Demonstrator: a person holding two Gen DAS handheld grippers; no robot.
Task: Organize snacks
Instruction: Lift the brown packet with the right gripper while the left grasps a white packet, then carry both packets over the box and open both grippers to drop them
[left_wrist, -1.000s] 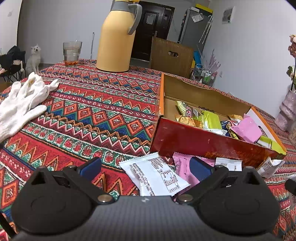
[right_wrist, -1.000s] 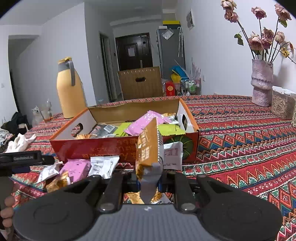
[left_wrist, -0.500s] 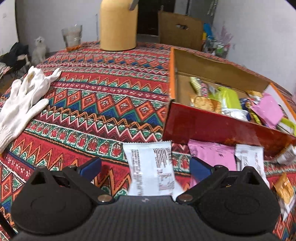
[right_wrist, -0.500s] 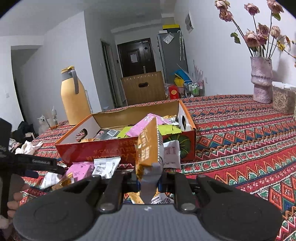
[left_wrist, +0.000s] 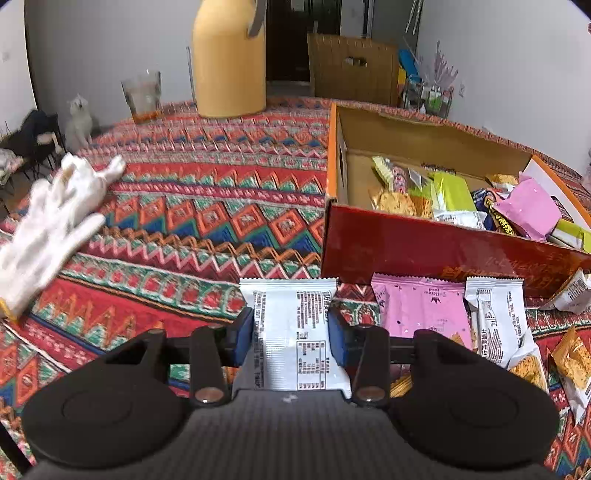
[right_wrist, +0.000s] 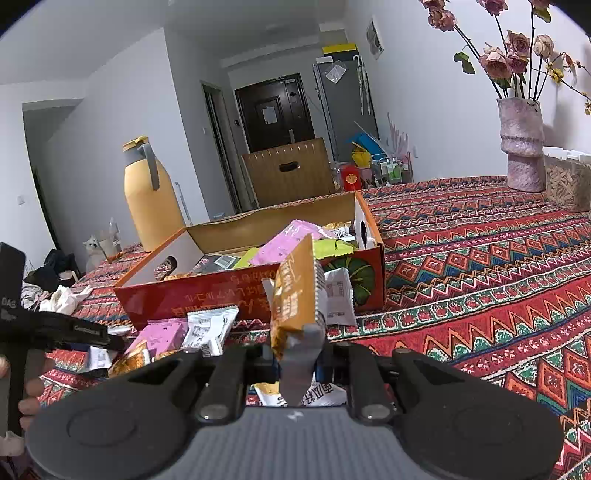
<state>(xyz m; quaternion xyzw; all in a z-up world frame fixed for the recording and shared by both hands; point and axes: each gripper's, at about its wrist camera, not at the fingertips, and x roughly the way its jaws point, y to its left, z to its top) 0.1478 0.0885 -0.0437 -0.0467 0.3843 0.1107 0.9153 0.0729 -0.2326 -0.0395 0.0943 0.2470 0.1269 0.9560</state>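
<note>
- Closing from its wide spread, left gripper (left_wrist: 291, 334) is pinching a white snack packet (left_wrist: 295, 332) between its blue pads.
- Right gripper (right_wrist: 297, 363) is clenching an upright orange snack packet (right_wrist: 293, 299).

My right gripper (right_wrist: 295, 354) is clamped on an orange snack packet (right_wrist: 293, 295), which stands upright (slightly tilted) between the pads. Just beyond it sits the red snack box (right_wrist: 207, 295); a pink packet (right_wrist: 162, 332) lies ahead to the left.
</note>
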